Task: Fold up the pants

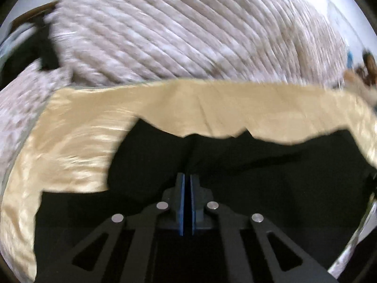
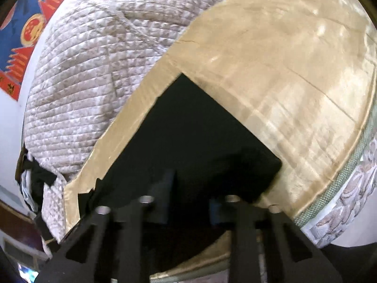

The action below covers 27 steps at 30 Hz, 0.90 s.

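Black pants (image 1: 247,165) lie on a tan satin sheet (image 1: 188,103) on a bed. In the left wrist view my left gripper (image 1: 187,179) is shut, its blue pads pinched on a fold of the black cloth. In the right wrist view the black pants (image 2: 200,136) spread ahead over the tan sheet (image 2: 282,70). My right gripper (image 2: 190,179) hangs over the near edge of the pants. Its fingers are dark against the black cloth and stand apart, and whether cloth lies between them is hard to see.
A quilted beige-and-white blanket (image 1: 176,28) lies bunched beyond the sheet and shows in the right wrist view (image 2: 94,70). A blue and red wall hanging (image 2: 26,30) is at far left. The mattress edge (image 2: 348,202) with green piping runs at lower right.
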Available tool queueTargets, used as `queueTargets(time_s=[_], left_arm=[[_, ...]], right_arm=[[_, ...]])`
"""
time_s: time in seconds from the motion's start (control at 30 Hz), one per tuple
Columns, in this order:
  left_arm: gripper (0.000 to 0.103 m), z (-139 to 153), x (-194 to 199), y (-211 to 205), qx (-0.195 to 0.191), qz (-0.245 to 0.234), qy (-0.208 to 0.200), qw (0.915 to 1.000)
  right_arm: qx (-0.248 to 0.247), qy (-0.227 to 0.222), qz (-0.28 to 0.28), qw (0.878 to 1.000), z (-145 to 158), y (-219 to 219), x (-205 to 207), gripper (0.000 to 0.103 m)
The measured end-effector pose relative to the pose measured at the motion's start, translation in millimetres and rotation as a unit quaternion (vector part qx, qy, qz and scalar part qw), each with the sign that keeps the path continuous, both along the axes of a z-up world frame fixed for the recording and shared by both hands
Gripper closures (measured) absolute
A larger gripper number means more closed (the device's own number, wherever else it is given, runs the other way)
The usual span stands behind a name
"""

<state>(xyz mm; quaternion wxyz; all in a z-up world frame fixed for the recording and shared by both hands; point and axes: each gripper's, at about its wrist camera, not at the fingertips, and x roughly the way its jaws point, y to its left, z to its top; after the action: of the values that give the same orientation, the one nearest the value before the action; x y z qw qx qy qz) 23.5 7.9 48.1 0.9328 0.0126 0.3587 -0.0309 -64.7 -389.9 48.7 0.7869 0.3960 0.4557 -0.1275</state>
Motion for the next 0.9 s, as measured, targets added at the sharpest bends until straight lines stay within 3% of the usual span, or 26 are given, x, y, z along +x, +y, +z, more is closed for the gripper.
queueTargets(time_s=[0.1, 0.2, 0.33, 0.4, 0.47, 0.5, 0.63, 0.73, 0.9], left_arm=[[0.098, 15.8, -30.8, 39.4, -0.035, 0.058, -0.035, 0.9971], [0.098, 15.9, -67.8, 81.1, -0.064, 0.125, -0.051, 0.9888], [0.093, -17.0, -90.4, 127.8, -0.123, 0.188, 0.0, 0.9745], [0.093, -36.9, -88.8, 143.0, -0.165, 0.198, 0.037, 0.9655], [0.093, -45.7, -87.8, 152.7, -0.195, 0.198, 0.043, 0.9596], [0.092, -44.8, -87.8, 155.4, -0.202, 0.195, 0.038, 0.959], [0.07, -42.1, -89.6, 163.2, -0.215, 0.202, 0.021, 0.9552], [0.066, -44.9, -85.3, 172.3, -0.244, 0.206, 0.02, 0.9474], [0.062, -46.4, -79.8, 180.2, -0.253, 0.226, 0.016, 0.9405]], right_arm=[[0.0, -0.002, 0.003, 1.0, -0.7, -1.5, -2.8, 0.084], [-0.006, -0.004, 0.008, 1.0, 1.1, -0.5, -3.7, 0.084], [-0.005, -0.001, 0.011, 1.0, -2.4, 1.5, -3.7, 0.084], [-0.008, 0.0, 0.014, 1.0, -3.3, 2.3, -2.9, 0.084], [-0.011, 0.001, 0.015, 1.0, -3.6, 2.7, -2.6, 0.084], [-0.01, 0.001, 0.015, 1.0, -3.6, 2.6, -2.6, 0.084], [-0.005, -0.003, 0.012, 1.0, -4.4, 2.2, -2.8, 0.084], [-0.003, -0.005, 0.011, 1.0, -5.0, 2.0, -2.8, 0.084], [0.0, -0.007, 0.008, 1.0, -5.9, 1.1, -2.7, 0.084]])
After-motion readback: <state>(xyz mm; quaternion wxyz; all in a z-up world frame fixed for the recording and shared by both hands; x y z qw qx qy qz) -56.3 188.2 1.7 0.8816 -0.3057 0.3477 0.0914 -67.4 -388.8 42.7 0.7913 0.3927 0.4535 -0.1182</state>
